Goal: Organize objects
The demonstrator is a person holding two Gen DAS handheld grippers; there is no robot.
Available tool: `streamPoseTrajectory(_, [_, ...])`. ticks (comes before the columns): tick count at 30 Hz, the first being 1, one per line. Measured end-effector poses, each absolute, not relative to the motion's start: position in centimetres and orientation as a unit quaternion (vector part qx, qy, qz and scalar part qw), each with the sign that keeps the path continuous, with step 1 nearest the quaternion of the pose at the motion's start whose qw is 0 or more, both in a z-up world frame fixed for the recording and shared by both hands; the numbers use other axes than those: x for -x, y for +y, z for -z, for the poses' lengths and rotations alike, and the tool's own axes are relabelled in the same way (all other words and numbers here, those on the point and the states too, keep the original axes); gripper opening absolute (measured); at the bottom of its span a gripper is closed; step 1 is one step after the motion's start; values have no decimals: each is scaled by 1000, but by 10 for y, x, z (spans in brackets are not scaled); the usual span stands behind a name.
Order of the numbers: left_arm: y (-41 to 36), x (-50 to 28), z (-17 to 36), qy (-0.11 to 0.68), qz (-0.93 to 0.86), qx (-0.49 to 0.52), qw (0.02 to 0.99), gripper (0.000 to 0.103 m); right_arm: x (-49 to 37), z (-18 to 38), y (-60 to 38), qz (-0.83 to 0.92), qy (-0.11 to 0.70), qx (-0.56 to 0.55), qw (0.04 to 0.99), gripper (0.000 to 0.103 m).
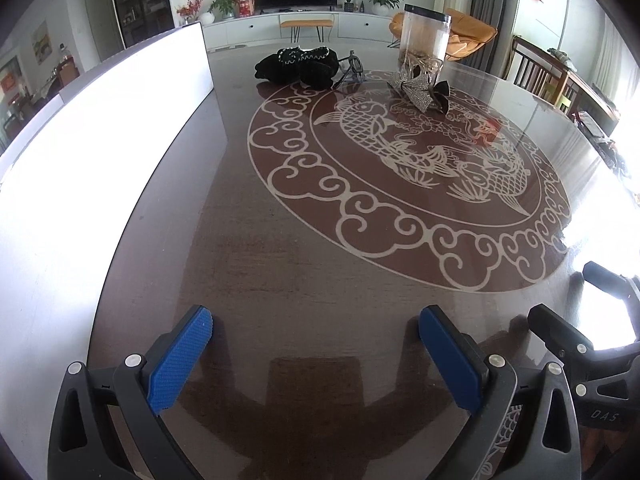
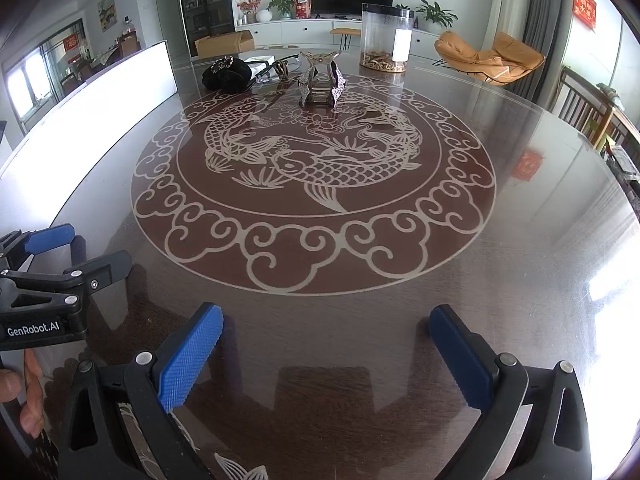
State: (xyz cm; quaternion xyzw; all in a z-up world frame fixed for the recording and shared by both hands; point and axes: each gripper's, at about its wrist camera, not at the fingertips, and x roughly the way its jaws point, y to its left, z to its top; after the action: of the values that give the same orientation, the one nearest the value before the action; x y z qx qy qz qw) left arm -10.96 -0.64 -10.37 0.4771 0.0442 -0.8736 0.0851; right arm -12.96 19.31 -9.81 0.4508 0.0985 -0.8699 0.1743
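Blue-padded, my left gripper (image 1: pixel 316 354) and right gripper (image 2: pixel 326 356) sit low over the shiny dark glass table (image 2: pixel 520 280), jaws wide, holding nothing. Far off lie a black fuzzy bundle (image 1: pixel 298 65) and a sparkly silver bow (image 1: pixel 416 92); I can't tell what they are.

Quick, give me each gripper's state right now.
Left gripper: open, holding nothing.
Right gripper: open, holding nothing.

Both fisheye cameras sit low at the near edge of the round table (image 1: pixel 304 272), each looking forward between its own blue fingers across the glossy top toward the far wall. The left view stands just left of the right one (each catches the other's gripper at its edge), and both share the fish medallion (image 2: pixel 312 160) and the clear canister (image 1: pixel 424 36).
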Motion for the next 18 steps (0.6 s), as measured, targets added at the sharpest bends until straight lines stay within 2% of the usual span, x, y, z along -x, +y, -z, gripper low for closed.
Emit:
streamPoseTrajectory(12, [-14,112,104,24,882,-468,49,103,135,101,190,865,105,-455,184,103])
streamPoseTrajectory(18, [-13,112,104,24,882,-467,50,103,196,99,181,872,137,-432,183,103])
